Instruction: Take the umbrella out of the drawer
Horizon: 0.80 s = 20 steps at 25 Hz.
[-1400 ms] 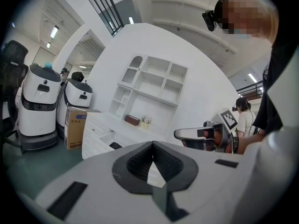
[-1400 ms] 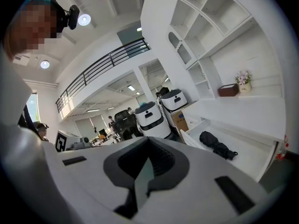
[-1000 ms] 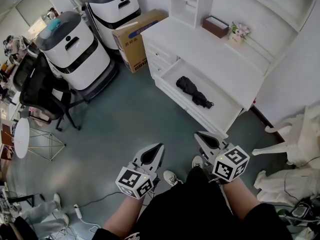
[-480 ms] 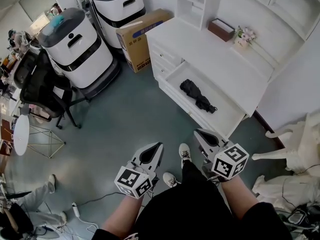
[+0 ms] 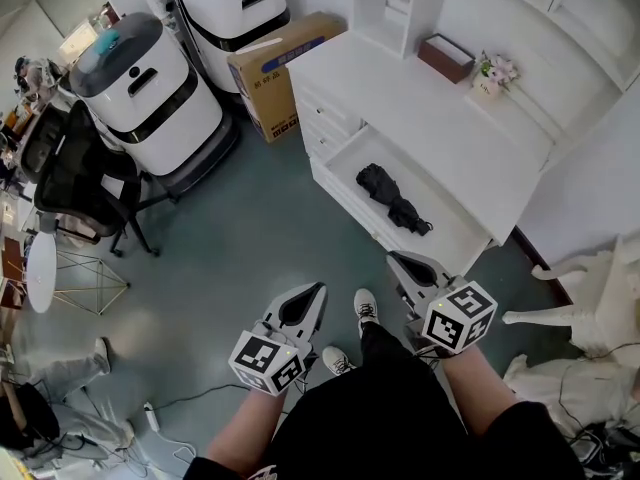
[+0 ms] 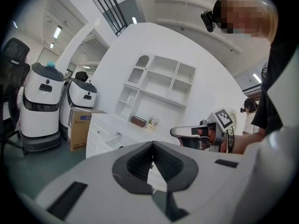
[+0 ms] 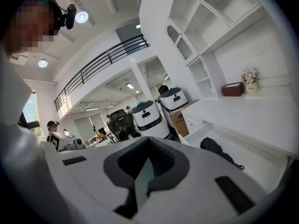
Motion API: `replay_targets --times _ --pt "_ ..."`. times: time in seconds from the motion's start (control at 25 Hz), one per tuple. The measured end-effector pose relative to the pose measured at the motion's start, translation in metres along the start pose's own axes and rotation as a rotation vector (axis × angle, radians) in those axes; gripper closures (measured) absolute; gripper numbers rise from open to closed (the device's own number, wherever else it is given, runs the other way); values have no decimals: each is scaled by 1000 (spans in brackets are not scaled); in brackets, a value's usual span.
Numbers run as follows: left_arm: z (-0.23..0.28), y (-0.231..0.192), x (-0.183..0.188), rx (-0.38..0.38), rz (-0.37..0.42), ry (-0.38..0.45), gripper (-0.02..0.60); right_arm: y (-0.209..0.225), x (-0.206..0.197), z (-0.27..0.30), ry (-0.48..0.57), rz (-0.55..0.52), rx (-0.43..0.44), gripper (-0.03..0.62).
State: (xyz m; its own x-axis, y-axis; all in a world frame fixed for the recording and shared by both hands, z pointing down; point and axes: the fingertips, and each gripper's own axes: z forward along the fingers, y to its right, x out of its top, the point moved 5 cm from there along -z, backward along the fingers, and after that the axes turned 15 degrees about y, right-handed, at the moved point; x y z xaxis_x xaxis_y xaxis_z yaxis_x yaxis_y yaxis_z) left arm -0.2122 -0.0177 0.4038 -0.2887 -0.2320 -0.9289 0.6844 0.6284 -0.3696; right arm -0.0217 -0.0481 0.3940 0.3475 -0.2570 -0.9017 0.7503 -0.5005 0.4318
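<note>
A folded black umbrella lies in the open white drawer of the white desk. It also shows low on the right in the right gripper view, as the umbrella. Both grippers hang over the floor, short of the drawer and apart from it. My left gripper is shut and holds nothing. My right gripper is also shut and empty, with its tip a little before the drawer's front edge. The left gripper view shows the right gripper beside it.
Two white wheeled machines and a cardboard box stand left of the desk. A black office chair is at far left. A brown box and flowers sit on the desktop. A white chair is at right.
The person has stepped toward the desk; a foot has come forward between the grippers. Both grippers have moved nearer the open drawer, still shut and empty. The umbrella has not moved.
</note>
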Motion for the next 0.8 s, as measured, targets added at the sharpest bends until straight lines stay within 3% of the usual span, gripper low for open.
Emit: replay_targets --times 0.56,0.8 --pt "89 -14 -24 -49 -9 -48 577 90 7 30 -48 -8 -65 592" --pt "123 -22 -40 -82 33 -80 577 129 -1 46 -94 -29 -94 592"
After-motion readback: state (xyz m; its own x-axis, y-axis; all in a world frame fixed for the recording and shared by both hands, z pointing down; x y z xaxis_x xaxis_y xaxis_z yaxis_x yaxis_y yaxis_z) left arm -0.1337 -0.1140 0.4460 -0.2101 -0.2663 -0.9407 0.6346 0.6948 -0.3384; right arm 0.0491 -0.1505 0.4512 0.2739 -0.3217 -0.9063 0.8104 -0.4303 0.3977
